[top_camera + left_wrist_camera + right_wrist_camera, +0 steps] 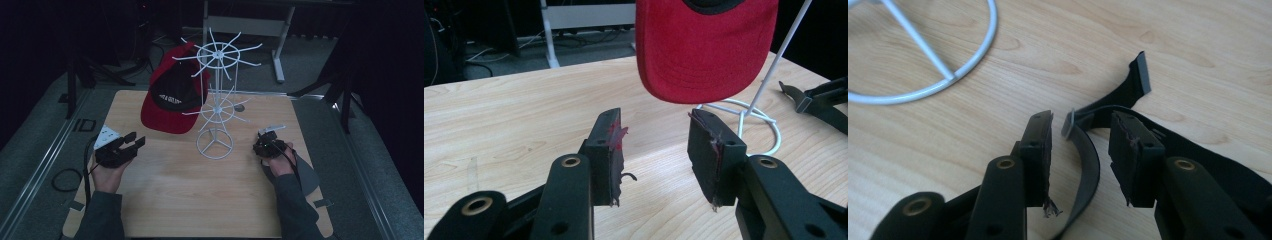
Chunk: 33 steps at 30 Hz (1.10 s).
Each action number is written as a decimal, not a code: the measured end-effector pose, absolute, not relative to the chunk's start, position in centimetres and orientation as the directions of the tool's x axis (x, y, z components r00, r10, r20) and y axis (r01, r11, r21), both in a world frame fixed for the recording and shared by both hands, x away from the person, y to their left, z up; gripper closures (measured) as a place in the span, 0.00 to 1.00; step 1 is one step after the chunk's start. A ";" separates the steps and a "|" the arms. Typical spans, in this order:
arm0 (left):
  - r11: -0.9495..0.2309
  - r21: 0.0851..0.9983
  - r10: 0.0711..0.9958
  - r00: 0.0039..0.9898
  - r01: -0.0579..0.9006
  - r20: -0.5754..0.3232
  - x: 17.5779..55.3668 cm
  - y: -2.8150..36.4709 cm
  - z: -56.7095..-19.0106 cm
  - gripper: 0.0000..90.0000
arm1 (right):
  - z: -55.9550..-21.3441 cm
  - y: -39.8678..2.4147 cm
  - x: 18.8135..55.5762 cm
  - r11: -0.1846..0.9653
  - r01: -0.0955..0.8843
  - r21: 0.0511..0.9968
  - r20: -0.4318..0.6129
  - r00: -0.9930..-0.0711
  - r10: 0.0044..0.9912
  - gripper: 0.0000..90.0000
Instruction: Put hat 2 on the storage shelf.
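Left gripper (131, 141) held low at left, jaws wide apart, nothing between. Right gripper (267, 134) at right, tipped down, jaws parted, apparently clear of any grip. Both forearms in from below.

A matt red cloth cap (170, 100) is hung on a white, smooth wire rack (216, 95); the surface (200, 200) is seen as pale, smooth wood grain.
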State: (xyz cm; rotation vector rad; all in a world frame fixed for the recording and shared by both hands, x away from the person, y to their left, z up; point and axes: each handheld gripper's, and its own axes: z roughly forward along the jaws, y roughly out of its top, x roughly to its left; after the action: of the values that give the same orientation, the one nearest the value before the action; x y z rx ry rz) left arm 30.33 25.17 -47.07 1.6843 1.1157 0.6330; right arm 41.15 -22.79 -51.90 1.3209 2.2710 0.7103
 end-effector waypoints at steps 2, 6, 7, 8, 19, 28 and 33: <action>-0.099 0.919 0.892 0.443 0.381 -0.088 30.3 25.2 -47.1 0.64 | -52.3 -22.4 41.8 0.419 0.691 0.589 -0.097 -0.454 0.886 0.68; -0.096 0.919 0.893 0.441 0.382 -0.090 30.3 25.2 -47.1 0.64 | -53.2 -22.3 42.7 0.406 0.736 0.541 -0.078 -0.437 0.896 0.72; -0.096 0.919 0.893 0.440 0.382 -0.090 30.3 25.3 -47.1 0.64 | -53.6 -22.2 42.9 0.407 0.755 0.514 -0.069 -0.437 0.897 0.81; -0.096 0.919 0.893 0.440 0.383 -0.090 30.3 25.3 -47.1 0.64 | -53.7 -22.2 43.0 0.409 0.757 0.510 -0.069 -0.438 0.896 0.85; -0.096 0.919 0.894 0.439 0.382 -0.089 30.3 25.3 -47.1 0.64 | -51.6 -22.6 41.9 0.350 0.710 0.611 0.011 -0.449 0.893 0.99; -0.096 0.918 0.894 0.439 0.384 -0.091 30.4 25.2 -47.1 0.64 | -49.1 -23.2 40.8 0.310 0.658 0.686 0.038 -0.458 0.888 1.00; -0.094 0.919 0.894 0.439 0.383 -0.091 30.3 25.2 -47.1 0.64 | -47.7 -23.5 40.2 0.278 0.628 0.727 0.061 -0.462 0.885 1.00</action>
State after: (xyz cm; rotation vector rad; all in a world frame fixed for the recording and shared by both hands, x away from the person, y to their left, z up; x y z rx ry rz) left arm 30.33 25.23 -47.11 1.6817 1.1198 0.6326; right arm 40.16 -23.52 -47.69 1.3712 2.1978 0.9991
